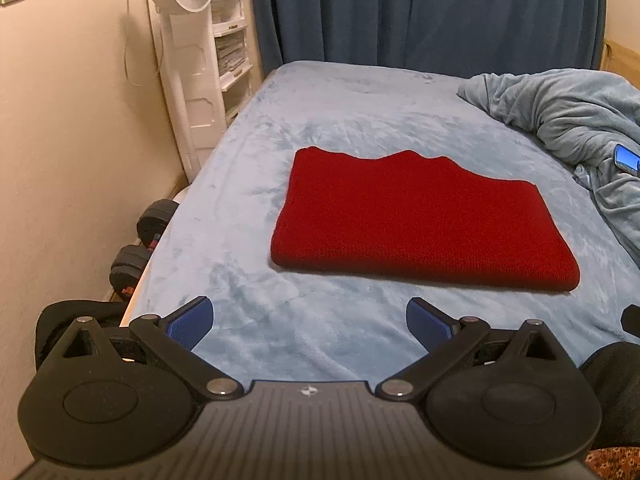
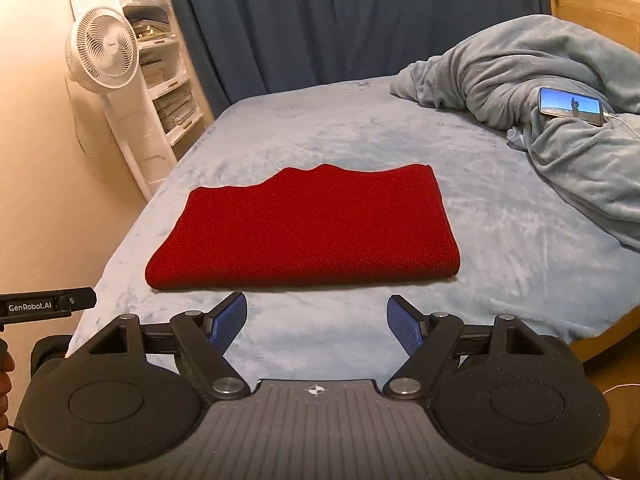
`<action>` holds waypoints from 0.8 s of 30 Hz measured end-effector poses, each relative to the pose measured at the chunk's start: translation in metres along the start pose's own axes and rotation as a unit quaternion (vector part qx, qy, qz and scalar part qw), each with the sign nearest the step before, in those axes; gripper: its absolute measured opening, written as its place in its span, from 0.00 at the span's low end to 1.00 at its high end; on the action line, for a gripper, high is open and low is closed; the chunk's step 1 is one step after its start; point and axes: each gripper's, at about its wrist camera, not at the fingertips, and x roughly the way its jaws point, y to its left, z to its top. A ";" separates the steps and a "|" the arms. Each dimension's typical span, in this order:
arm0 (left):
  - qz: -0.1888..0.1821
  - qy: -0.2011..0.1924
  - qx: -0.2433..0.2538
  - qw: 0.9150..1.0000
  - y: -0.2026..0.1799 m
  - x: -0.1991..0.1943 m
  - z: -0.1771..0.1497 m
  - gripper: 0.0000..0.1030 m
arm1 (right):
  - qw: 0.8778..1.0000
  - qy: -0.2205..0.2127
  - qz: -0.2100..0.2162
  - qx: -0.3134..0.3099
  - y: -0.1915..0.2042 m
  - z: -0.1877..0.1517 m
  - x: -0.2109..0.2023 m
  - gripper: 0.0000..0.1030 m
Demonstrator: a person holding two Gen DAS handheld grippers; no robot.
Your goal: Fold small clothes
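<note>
A red knitted garment (image 1: pixel 412 220) lies folded into a flat rectangle on the light blue bed sheet (image 1: pixel 320 120); the right wrist view has the garment (image 2: pixel 308 228) at its centre. My left gripper (image 1: pixel 310 320) hovers open over the near part of the bed, short of the garment's near fold, with nothing between its blue pads. My right gripper (image 2: pixel 316 320) is likewise open and empty, just short of the garment's near edge. Part of the left gripper's body (image 2: pixel 44 306) shows at the left edge of the right wrist view.
A crumpled blue-grey blanket (image 2: pixel 560 120) is heaped at the right of the bed, with a lit phone (image 2: pixel 570 106) lying on it. A white fan (image 1: pixel 188 40) and a shelf unit (image 2: pixel 160 60) stand by the left wall. Dumbbells (image 1: pixel 140 248) lie on the floor beside the bed.
</note>
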 end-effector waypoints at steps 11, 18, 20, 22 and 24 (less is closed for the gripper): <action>0.002 0.002 -0.003 1.000 0.003 -0.003 0.000 1.00 | 1.000 0.002 0.000 -0.003 0.002 -0.001 0.001 0.76; 0.000 0.005 -0.003 1.000 0.005 -0.002 0.000 1.00 | 1.000 0.003 0.001 -0.005 0.004 -0.001 0.002 0.76; 0.000 0.004 -0.001 1.000 0.005 -0.002 0.000 1.00 | 1.000 0.005 0.002 -0.005 0.004 -0.002 0.003 0.76; 0.000 0.005 -0.001 1.000 0.006 -0.002 0.001 1.00 | 1.000 0.006 0.003 -0.005 0.004 -0.001 0.003 0.76; 0.001 0.005 -0.002 1.000 0.005 -0.002 0.001 1.00 | 1.000 0.006 0.003 -0.006 0.004 -0.001 0.003 0.76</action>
